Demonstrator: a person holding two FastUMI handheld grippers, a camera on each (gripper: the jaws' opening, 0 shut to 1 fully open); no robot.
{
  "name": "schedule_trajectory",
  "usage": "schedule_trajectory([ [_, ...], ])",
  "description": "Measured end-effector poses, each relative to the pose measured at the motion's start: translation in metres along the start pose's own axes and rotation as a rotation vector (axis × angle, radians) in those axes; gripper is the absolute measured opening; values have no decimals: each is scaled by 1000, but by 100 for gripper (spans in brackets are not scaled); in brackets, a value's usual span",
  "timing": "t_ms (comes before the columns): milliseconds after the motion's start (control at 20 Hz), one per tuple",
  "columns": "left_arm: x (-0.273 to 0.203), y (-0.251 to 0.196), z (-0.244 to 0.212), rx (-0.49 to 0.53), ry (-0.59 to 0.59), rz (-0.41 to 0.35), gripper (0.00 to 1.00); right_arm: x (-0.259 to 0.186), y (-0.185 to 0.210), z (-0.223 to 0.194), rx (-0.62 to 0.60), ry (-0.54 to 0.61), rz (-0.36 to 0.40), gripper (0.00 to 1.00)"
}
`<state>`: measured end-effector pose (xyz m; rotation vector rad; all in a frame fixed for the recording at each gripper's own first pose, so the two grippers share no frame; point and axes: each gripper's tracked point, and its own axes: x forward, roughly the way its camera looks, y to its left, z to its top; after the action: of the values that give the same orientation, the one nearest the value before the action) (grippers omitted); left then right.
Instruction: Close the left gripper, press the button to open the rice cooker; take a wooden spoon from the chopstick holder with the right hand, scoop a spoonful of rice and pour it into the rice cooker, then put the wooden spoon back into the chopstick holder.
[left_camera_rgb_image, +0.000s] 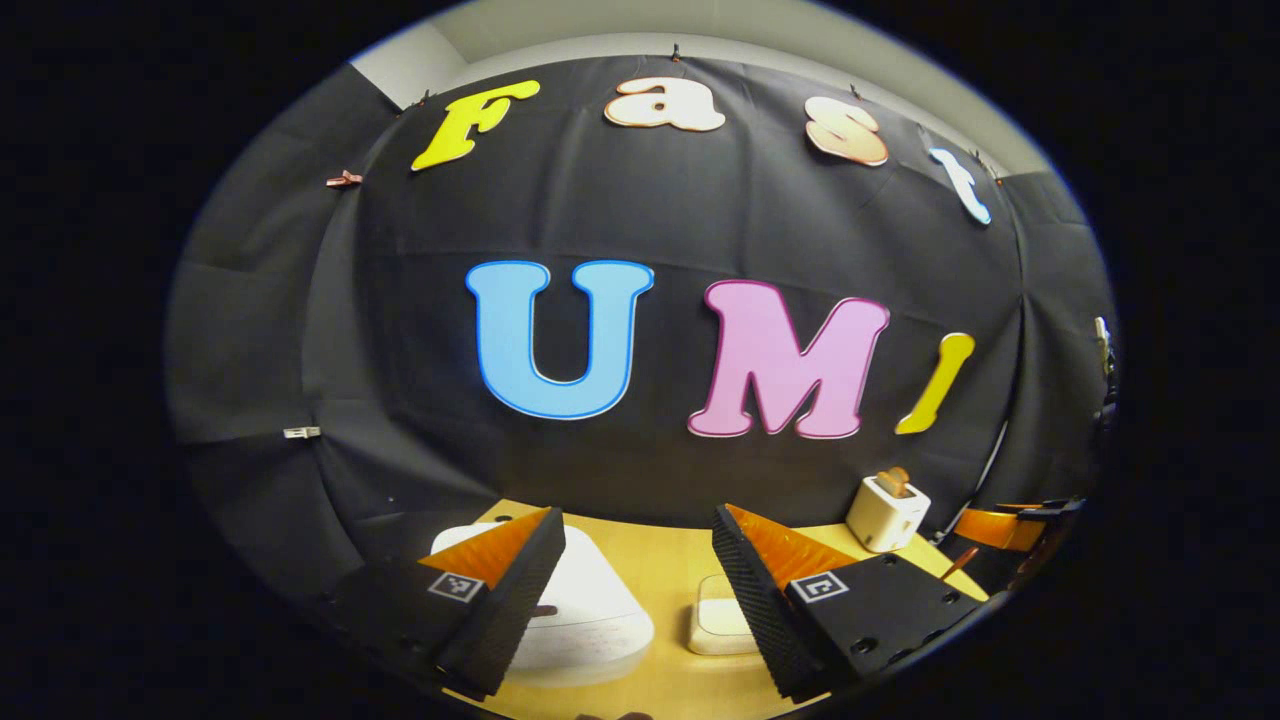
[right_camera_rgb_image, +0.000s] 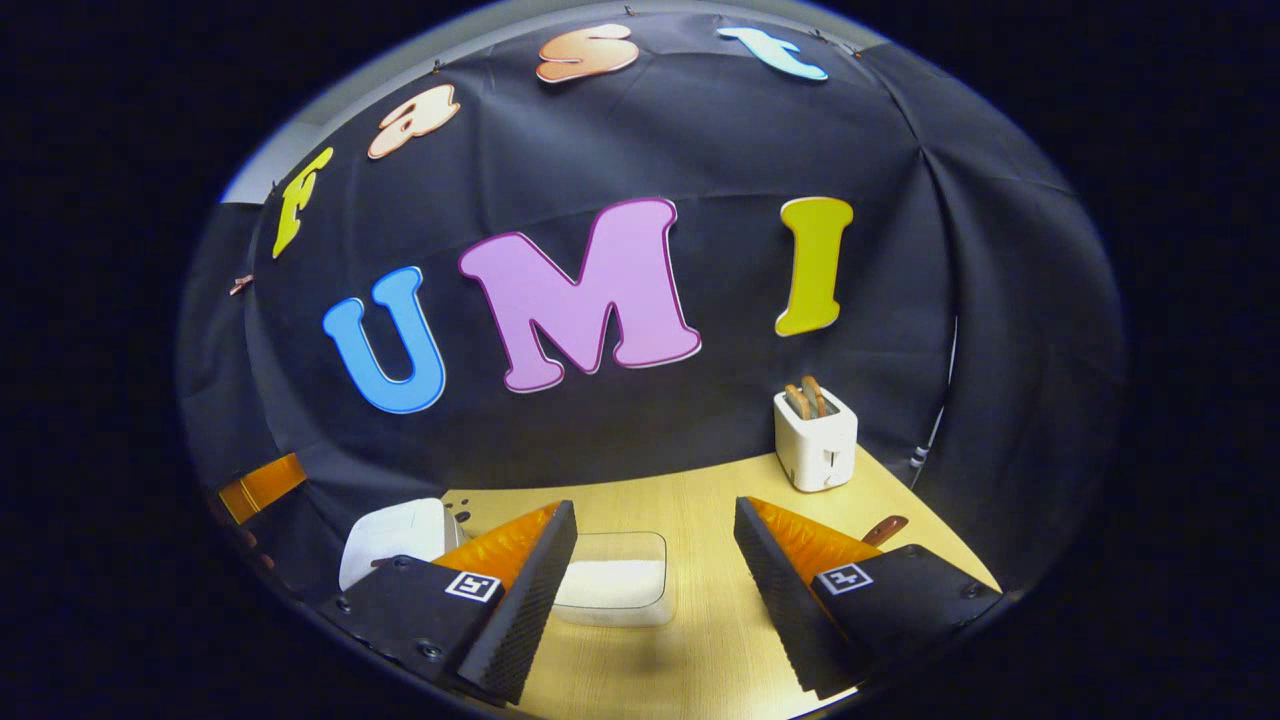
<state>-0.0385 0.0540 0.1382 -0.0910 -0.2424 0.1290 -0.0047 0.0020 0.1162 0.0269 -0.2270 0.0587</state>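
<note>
A white boxy toaster (right_camera_rgb_image: 816, 441) (left_camera_rgb_image: 886, 514) with brown toast slices (right_camera_rgb_image: 808, 397) is seen on the light wooden table (right_camera_rgb_image: 700, 500), at its far right edge.

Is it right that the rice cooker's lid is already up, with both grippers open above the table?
Not quite: the rice cooker is shut, its lid lying flat, as the left gripper view shows. Both the left gripper and right gripper are indeed open above the table.

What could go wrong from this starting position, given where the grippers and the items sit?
1. The left gripper is open above the closed rice cooker; a press before closing it could straddle or miss the button.
2. The clear rice container sits close beside the cooker, so a sweeping arm might nudge it.
3. The wooden spoon lies partly hidden behind the right gripper, so grasping may be awkward.
</note>
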Motion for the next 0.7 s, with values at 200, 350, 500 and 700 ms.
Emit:
schedule_trajectory([
  [200,-21,1,16,-22,-28,-49,95,-32,12,36,-95,-126,-44,98],
  [350,-27,-3,-4,-17,-29,-82,95,-56,24,20,-112,-112,-80,98],
  [500,-30,-5,-37,16,5,-115,95,-78,34,-21,-106,-64,-120,98],
  [700,-36,5,-61,80,19,-151,95,-92,52,-61,-151,25,-132,98],
])
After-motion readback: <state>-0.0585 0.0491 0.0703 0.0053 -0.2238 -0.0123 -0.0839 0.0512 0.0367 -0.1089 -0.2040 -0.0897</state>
